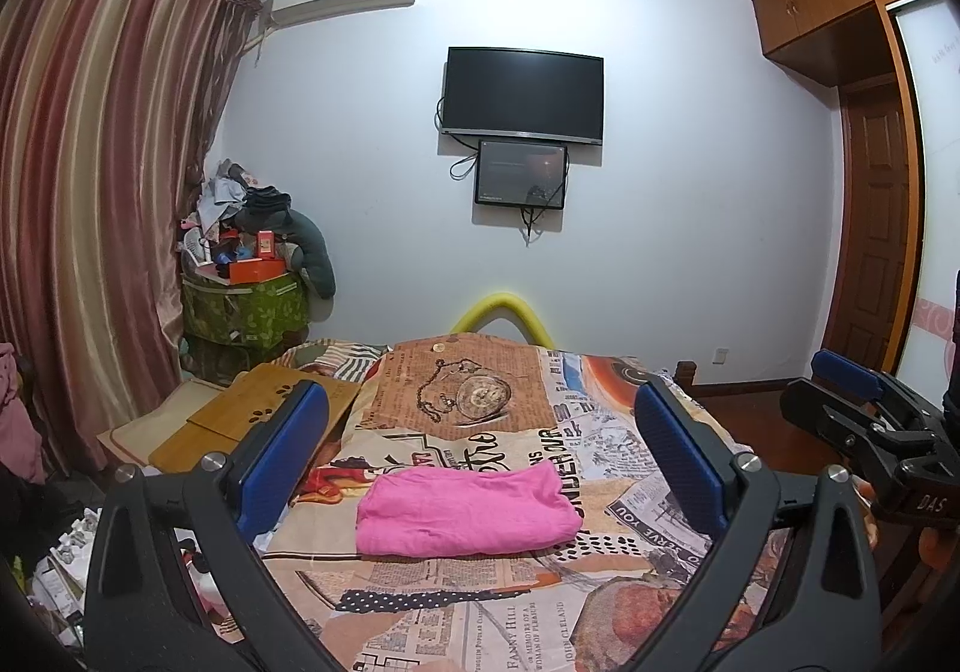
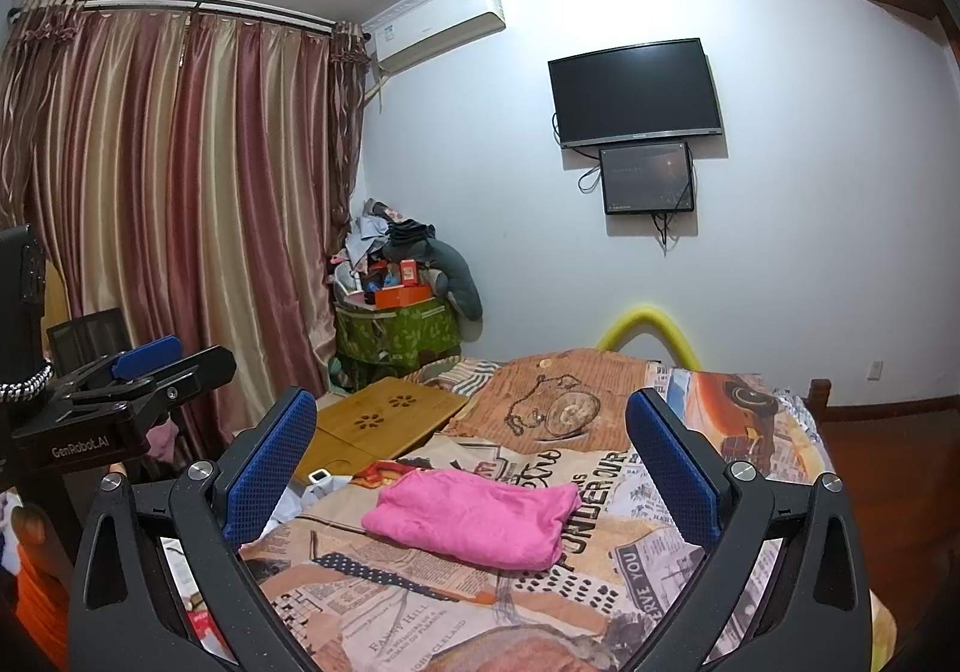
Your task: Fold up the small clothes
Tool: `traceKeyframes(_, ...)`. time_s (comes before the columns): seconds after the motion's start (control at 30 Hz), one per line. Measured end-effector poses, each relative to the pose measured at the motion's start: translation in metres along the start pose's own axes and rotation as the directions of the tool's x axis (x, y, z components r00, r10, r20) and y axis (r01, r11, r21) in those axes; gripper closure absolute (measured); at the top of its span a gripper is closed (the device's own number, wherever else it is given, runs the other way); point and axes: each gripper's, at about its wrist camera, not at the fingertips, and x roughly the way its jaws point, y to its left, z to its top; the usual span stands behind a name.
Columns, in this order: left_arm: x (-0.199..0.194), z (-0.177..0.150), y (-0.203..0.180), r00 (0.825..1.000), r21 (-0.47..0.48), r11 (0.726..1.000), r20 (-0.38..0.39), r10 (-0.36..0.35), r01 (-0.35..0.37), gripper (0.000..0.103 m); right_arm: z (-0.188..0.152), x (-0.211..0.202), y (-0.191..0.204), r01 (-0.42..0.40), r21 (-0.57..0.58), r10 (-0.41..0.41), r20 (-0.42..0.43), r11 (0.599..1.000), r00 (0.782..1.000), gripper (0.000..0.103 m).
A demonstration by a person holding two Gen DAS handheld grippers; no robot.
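Note:
A pink garment (image 1: 465, 510) lies folded into a compact rectangle on the newspaper-print bedspread (image 1: 468, 612), and it shows in the right wrist view as the same pink garment (image 2: 477, 516). My left gripper (image 1: 480, 444) hovers above and short of it, open, with nothing between its blue pads. My right gripper (image 2: 471, 444) is also open and empty, raised above the bed near the cloth. Each gripper appears at the edge of the other's view: the right gripper (image 1: 864, 402) on the right, the left gripper (image 2: 144, 372) on the left.
A bamboo lap desk (image 2: 384, 420) rests at the bed's left side. A cluttered green bin (image 1: 246, 306) stands in the corner by the striped curtains (image 1: 102, 204). A television (image 1: 522, 93) hangs on the far wall. A wooden wardrobe (image 1: 864, 132) and floor lie to the right.

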Motion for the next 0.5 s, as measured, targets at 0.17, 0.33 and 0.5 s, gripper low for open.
traceKeyframes(0.17,0.0014,0.0005,0.0008,1.0,0.002,1.0,-0.001,-0.017,0.017,0.0,-0.0002,0.0002,-0.0004,0.001,0.001,-0.001,0.0,1.0,1.0,0.001)
traceKeyframes(0.33,0.0019,0.0,0.0026,0.999,0.007,0.999,-0.011,-0.032,0.032,0.0,0.0009,0.0011,-0.0009,0.001,0.002,-0.001,-0.004,1.0,1.0,0.001)
traceKeyframes(0.5,0.0053,-0.0023,0.0009,0.999,0.016,0.999,-0.029,-0.044,0.044,0.0,0.0002,0.0015,-0.0011,0.002,0.002,-0.002,-0.004,1.0,1.0,0.001)
